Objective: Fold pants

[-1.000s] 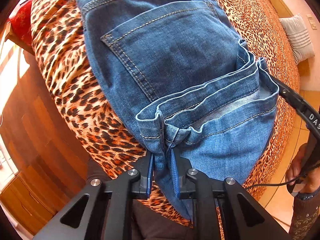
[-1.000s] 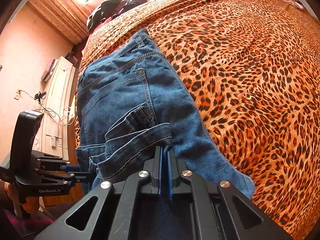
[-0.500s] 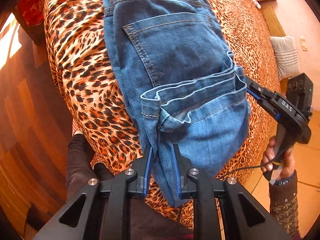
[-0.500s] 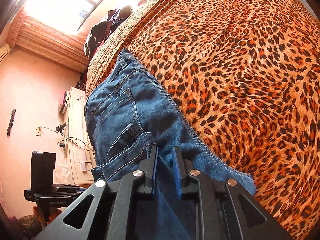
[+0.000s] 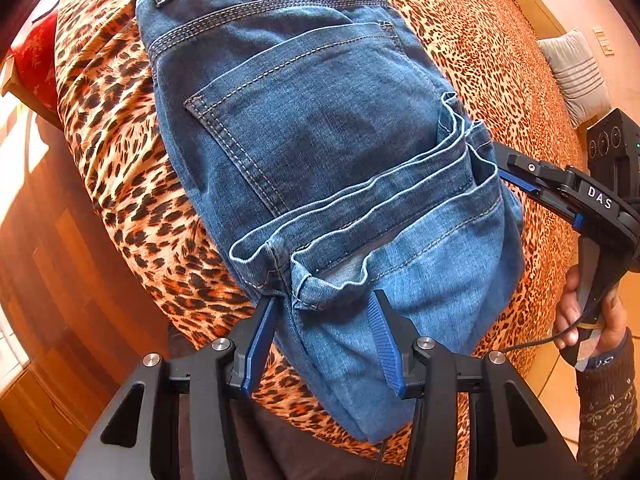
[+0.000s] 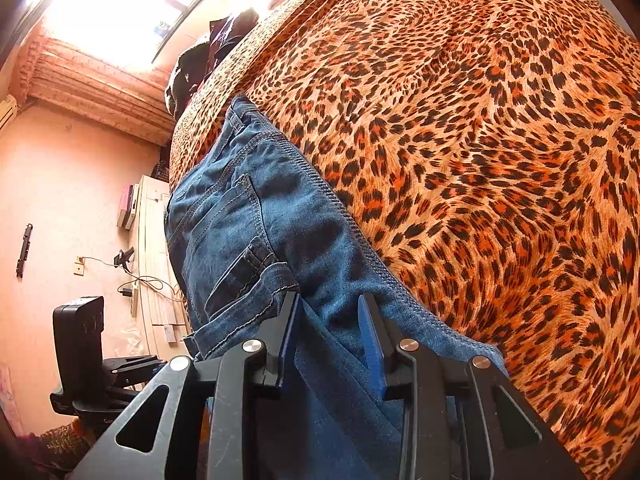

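Note:
Blue jeans (image 5: 320,128) lie folded on the leopard-print bedspread (image 5: 112,128), back pocket up, with the leg hems laid across the seat. My left gripper (image 5: 322,322) is at the near hem corner. Its jaws are opening, and denim lies loose between the blue pads (image 5: 260,336). In the right wrist view the jeans (image 6: 256,216) run along the bed's left edge. My right gripper (image 6: 328,314) is over the folded edge, its jaws also opening with denim between them and no pinch. The right gripper (image 5: 516,172) also shows at the far hem end, held by a hand (image 5: 588,320).
A grey striped pillow (image 5: 576,76) lies on the floor past the bed's right side. Red cloth (image 5: 36,60) sits at the left corner. Dark clothes (image 6: 216,52) are heaped at the bed's far end under a bright window. A white cabinet (image 6: 152,240) stands against the pink wall.
Both grippers were shut on the jeans' hem corners; both have spread their jaws and the denim now lies free on the fold. The right gripper has rolled and dropped a little.

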Demonstrator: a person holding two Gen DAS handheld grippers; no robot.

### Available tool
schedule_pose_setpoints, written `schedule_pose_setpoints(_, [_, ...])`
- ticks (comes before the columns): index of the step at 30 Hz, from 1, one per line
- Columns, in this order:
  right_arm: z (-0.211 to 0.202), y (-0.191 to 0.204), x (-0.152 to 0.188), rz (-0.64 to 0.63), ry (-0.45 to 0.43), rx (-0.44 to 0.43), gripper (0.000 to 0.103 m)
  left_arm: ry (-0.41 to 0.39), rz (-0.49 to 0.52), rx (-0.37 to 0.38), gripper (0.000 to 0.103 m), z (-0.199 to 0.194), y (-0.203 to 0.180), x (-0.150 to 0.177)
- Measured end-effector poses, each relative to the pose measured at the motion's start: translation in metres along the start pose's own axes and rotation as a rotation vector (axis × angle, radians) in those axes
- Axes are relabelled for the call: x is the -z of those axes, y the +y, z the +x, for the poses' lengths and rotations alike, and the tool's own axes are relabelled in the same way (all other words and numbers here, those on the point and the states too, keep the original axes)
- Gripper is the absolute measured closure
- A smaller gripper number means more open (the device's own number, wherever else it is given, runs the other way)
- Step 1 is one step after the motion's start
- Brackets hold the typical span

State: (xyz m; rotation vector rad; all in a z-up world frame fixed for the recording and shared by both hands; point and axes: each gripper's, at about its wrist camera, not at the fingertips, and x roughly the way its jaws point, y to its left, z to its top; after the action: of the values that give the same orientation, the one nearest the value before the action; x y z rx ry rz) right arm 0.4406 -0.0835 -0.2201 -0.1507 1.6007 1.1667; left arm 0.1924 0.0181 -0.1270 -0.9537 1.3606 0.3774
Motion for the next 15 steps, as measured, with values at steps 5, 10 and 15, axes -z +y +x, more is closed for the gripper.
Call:
schedule_pose_setpoints(5, [-0.009, -0.005, 0.000, 0.037, -0.044, -0.111, 0.068, 0.003, -0.018, -0.047, 0.085, 0.000, 0.005, 0.004])
schedule_pose_setpoints(10, [-0.007, 0.008, 0.002, -0.022, -0.034, -0.080, 0.056, 0.009, -0.046, -0.039, 0.085, -0.003, 0.013, 0.006])
schedule_pose_setpoints(15, [-0.007, 0.045, 0.006, -0.167, -0.044, -0.024, 0.100, -0.031, -0.042, -0.105, 0.093, -0.006, -0.002, 0.008])
